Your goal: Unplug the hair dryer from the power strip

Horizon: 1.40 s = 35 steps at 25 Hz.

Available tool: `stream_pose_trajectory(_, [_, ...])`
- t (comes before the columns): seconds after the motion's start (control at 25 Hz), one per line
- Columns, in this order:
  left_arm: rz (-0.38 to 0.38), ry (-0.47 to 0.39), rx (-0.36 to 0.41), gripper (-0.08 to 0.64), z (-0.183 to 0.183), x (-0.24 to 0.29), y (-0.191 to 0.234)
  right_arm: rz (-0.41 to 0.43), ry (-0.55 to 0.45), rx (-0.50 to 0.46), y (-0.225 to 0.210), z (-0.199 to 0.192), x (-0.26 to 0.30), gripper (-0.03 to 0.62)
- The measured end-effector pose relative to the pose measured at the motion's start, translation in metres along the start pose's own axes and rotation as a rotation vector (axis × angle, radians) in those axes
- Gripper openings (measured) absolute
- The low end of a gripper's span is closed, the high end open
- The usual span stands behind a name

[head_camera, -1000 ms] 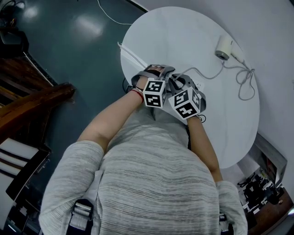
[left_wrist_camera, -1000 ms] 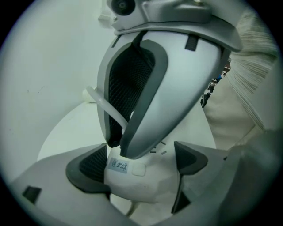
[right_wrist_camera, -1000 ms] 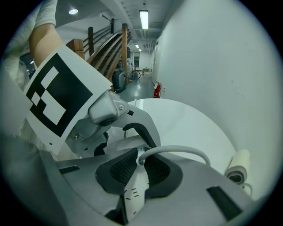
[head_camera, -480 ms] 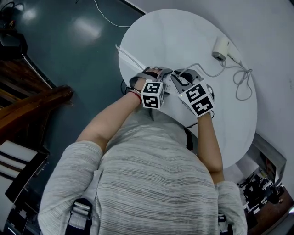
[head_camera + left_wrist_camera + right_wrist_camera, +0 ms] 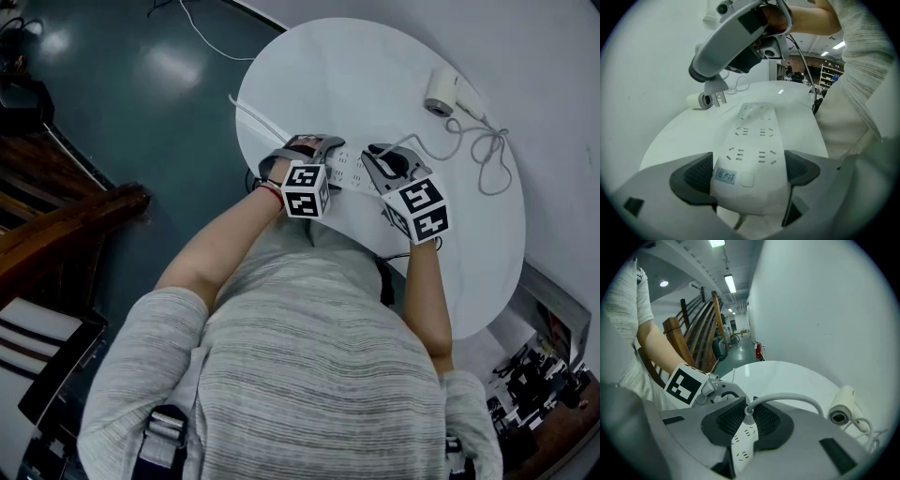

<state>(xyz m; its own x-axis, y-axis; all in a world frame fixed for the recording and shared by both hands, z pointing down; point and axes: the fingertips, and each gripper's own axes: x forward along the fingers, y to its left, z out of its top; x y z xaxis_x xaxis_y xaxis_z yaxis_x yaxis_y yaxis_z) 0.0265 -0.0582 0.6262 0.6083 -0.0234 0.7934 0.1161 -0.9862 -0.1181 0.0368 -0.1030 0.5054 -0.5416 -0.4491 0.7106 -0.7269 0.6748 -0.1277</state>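
A white power strip (image 5: 349, 169) lies on the round white table (image 5: 375, 66), and my left gripper (image 5: 317, 152) is shut on its near end (image 5: 752, 140). My right gripper (image 5: 377, 156) is shut on the hair dryer's plug (image 5: 716, 92), held above the strip's far end with its prongs bare in the air. The grey cord (image 5: 787, 399) runs from the plug across the table to the white hair dryer (image 5: 442, 92), which lies on its side at the table's far right. In the right gripper view the strip (image 5: 743, 446) shows below the closed jaws.
The spare cord lies in loose loops (image 5: 489, 150) beside the dryer near the wall. The strip's own cable (image 5: 253, 112) runs off the table's left edge to the dark floor. A wooden staircase (image 5: 56, 216) stands at the left.
My right gripper has lifted and swung to the right with the plug in it, baring the strip's sockets between the two grippers. The left gripper has stayed on the strip.
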Motion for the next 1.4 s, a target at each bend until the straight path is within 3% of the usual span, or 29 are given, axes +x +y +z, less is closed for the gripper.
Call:
stream_pose_trajectory(0.48, [-0.01,0.034,-0.001,0.46,-0.004,-0.002,-0.002,-0.13,-0.021,0.077,-0.022,-0.027,-0.025,0.064])
stream_pose_trajectory(0.88, [-0.026,0.075,-0.005,0.46,-0.007,-0.006,0.001,-0.227,0.007,0.169,-0.043,-0.077,-0.053,0.064])
stream_pose_trajectory(1.2, [0.024,-0.129,-0.161,0.459,0.038,-0.042,0.019,-0.262,0.033,0.207,-0.044,-0.104,-0.06,0.065])
stream_pose_trajectory(1.4, [-0.027,-0.245,-0.247,0.452,0.072,-0.055,0.018,-0.279,0.064,0.208,-0.045,-0.118,-0.063,0.064])
